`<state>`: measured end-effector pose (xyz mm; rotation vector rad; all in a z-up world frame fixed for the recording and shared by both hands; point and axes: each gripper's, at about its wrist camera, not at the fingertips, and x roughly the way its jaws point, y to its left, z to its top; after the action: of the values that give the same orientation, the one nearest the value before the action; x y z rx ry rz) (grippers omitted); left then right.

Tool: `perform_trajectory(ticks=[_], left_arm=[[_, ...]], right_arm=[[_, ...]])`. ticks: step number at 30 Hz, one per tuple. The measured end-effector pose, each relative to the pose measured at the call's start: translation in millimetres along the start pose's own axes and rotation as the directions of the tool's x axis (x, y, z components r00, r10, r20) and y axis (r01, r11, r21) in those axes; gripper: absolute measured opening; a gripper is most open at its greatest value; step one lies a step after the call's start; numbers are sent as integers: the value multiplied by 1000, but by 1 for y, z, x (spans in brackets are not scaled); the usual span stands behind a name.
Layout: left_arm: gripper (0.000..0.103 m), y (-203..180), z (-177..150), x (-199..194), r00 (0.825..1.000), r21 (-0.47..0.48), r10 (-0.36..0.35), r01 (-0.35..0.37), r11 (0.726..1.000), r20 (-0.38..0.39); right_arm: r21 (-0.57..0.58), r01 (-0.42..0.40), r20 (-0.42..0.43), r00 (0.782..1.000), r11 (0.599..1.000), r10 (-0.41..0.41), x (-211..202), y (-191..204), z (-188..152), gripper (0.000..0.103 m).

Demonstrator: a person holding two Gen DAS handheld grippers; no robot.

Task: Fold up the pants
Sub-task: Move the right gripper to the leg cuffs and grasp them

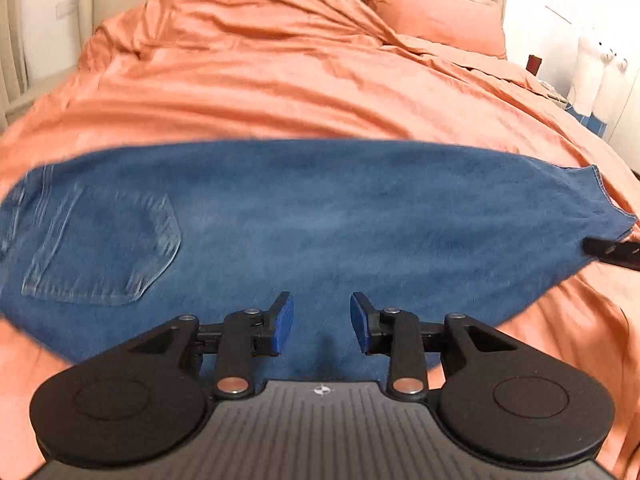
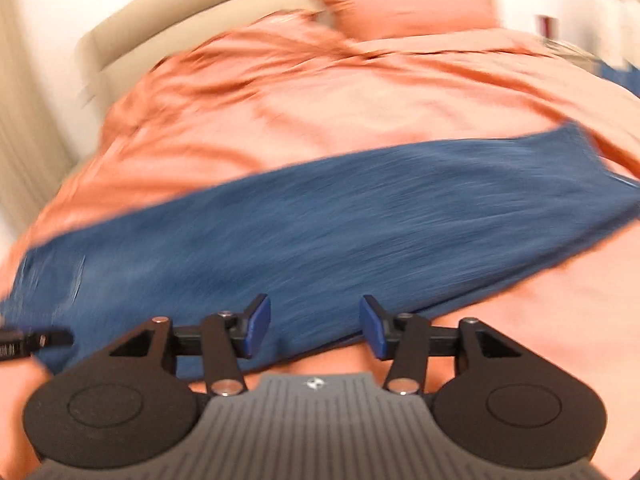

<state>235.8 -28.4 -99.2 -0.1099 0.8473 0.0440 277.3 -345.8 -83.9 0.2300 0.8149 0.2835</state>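
Denim pants (image 1: 312,216) lie flat across the frame centre for folding; I keep 2 grippers, left gripper (image 1: 322,322) and right gripper (image 2: 315,326), parted and empty.

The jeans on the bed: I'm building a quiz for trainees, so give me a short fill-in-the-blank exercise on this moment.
1. The jeans lie flat on an ____ bedspread.
2. The back pocket sits toward the ____ side of the left wrist view.
3. The left gripper has its jaws ____, with nothing between them.
4. The right gripper holds ____.

Missing words: orange; left; open; nothing
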Motion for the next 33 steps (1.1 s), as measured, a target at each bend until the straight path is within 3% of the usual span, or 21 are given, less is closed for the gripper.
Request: perform_trajectory(ticks=[7,15,20,25,27,33], left_arm=[[40,-38,27,23,997,28,-75,75,997,-32],[40,-66,59,63,970,-15,-234,234,972,-71],[40,-84,80,89,954,21,-286,289,957,-91],[40,-105,95,115,942,64,-319,326,943,-104],[40,-110,100,126,945,80,-306,316,945,-114],[40,-126,105,148,937,131,-319,337,932,-140]], right_arm=[[248,109,65,989,963,-129,-25,-98,33,63],[509,44,83,992,860,-100,-16,-186,26,63],[654,-34,121,991,756,-60,-6,-230,25,63],[728,-52,134,989,684,-68,0,-259,23,63],[748,-72,150,987,660,-63,3,-270,26,63],[769,-88,158,986,633,-55,25,-299,39,51]])
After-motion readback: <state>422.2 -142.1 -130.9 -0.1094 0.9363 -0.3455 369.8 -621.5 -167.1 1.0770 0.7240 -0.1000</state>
